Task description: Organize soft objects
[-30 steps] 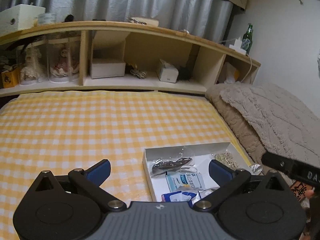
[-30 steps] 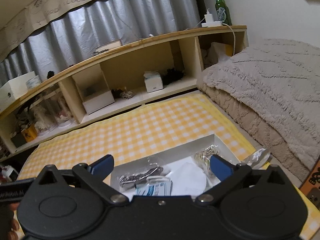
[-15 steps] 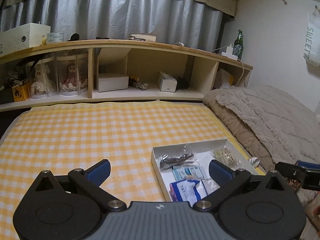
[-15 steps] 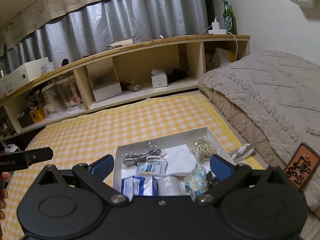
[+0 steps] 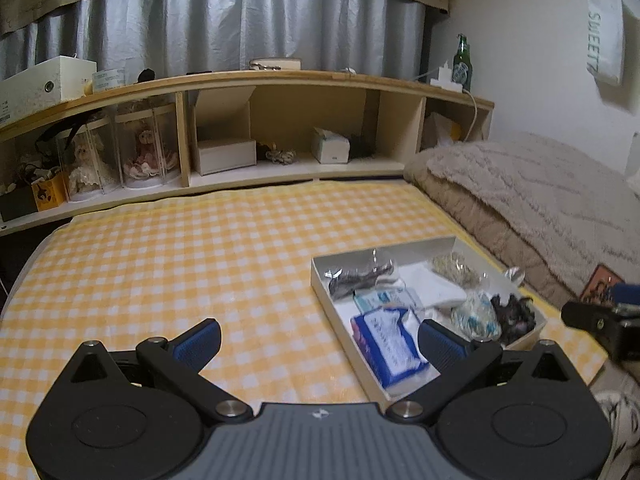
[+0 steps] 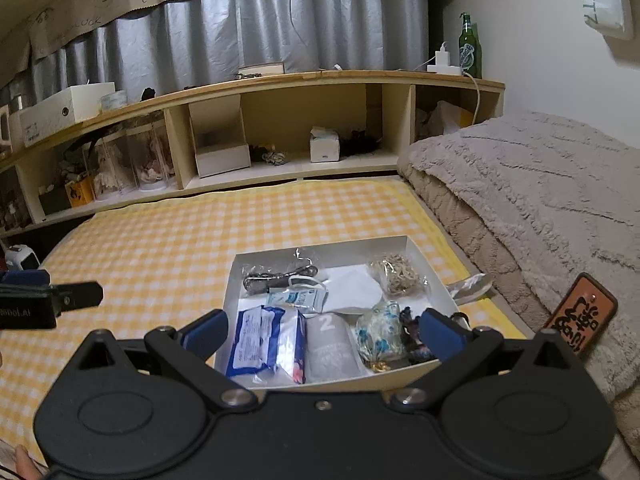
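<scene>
While hovering low in frame, left gripper point(image 5: 318, 338) spread wide, right gripper point(image 6: 322, 330) likewise parted, white box point(image 6: 348, 246) of soft packets centre frame, on checked sheet point(image 6: 192, 236).

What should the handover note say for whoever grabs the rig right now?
Left tongs: open, empty, over the yellow checked sheet.
Right tongs: open, empty, over the near end of the white tray.
Tray sits on the sheet beside the beige blanket. Inside: blue tissue pack, white mask, floral pouch, dark bagged item.
Done: nothing grasped or taken out that I can see.
Left: all the sorting.
</scene>
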